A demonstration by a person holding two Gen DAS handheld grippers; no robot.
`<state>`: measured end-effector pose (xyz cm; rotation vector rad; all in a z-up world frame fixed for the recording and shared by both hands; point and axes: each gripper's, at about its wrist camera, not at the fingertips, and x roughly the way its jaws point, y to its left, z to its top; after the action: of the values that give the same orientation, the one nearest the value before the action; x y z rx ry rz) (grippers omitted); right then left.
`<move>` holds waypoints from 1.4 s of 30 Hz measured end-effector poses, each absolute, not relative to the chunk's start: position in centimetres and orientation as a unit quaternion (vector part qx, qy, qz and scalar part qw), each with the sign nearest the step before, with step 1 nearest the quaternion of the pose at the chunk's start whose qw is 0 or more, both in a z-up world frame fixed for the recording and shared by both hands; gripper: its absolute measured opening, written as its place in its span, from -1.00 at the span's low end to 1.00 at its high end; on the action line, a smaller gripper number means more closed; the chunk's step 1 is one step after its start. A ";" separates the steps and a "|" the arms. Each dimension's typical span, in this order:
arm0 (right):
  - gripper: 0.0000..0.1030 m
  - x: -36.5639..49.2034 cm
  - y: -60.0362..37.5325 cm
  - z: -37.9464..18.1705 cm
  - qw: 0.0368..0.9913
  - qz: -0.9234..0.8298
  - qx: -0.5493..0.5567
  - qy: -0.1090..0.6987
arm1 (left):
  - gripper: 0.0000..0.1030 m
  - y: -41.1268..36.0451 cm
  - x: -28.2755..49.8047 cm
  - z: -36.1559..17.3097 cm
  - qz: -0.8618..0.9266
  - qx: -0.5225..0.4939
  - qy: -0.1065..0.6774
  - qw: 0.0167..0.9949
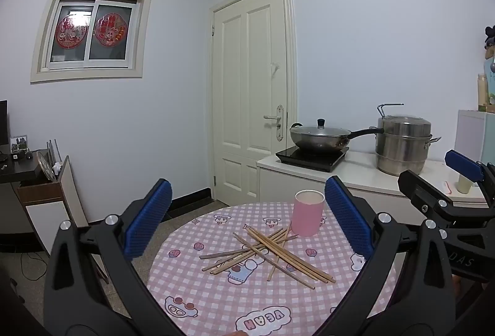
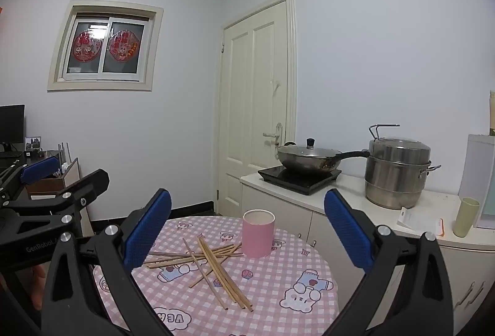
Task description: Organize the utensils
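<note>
Several wooden chopsticks point(image 1: 266, 252) point(image 2: 210, 264) lie crossed in a loose pile on a round table with a pink checked cloth point(image 1: 216, 289) point(image 2: 278, 274). A pink cup point(image 1: 307, 217) point(image 2: 258, 234) stands upright just behind the pile, with nothing showing above its rim. My left gripper point(image 1: 248, 184) hovers over the near edge of the table, open and holding nothing. My right gripper point(image 2: 247, 195) is beside it on the right, also open wide with nothing between its blue pads. Each shows in the other's view: right gripper point(image 1: 439, 172), left gripper point(image 2: 68, 173).
Behind the table to the right, a white counter point(image 2: 355, 206) carries an induction hob with a lidded wok point(image 2: 309, 161), a steel steamer pot point(image 2: 396, 175) and a green cup point(image 2: 465, 217). A closed door point(image 1: 250, 88) is behind. A dark desk and a wooden box point(image 1: 40, 181) stand at the left.
</note>
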<state>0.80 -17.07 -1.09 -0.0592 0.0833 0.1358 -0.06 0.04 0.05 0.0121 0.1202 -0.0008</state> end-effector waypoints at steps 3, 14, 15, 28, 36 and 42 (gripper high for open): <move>0.86 0.8 -17.0 -1.6 0.996 0.068 -0.029 0.042 | 0.88 0.0 -0.1 0.1 0.000 0.007 0.060 0.998; 0.86 0.8 -17.2 -1.8 0.996 0.068 -0.028 0.044 | 0.88 0.3 -0.2 -0.5 0.002 0.010 0.059 0.998; 0.86 0.8 -17.2 -1.8 0.996 0.068 -0.028 0.044 | 0.88 0.2 -0.1 -0.5 0.002 0.010 0.059 0.998; 0.86 0.9 -17.1 -1.7 0.996 0.068 -0.027 0.045 | 0.88 0.4 -0.2 -0.5 0.002 0.012 0.060 0.998; 0.86 0.9 -17.3 -2.1 0.996 0.067 -0.024 0.047 | 0.88 0.4 -0.1 -0.6 0.002 0.013 0.061 0.998; 0.86 0.9 -17.3 -2.1 0.996 0.066 -0.022 0.048 | 0.88 0.4 -0.1 -0.6 0.002 0.013 0.062 0.998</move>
<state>0.95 -17.32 -2.15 -0.0450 0.0954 0.1330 -0.11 0.44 -0.58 0.0266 0.1240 0.0034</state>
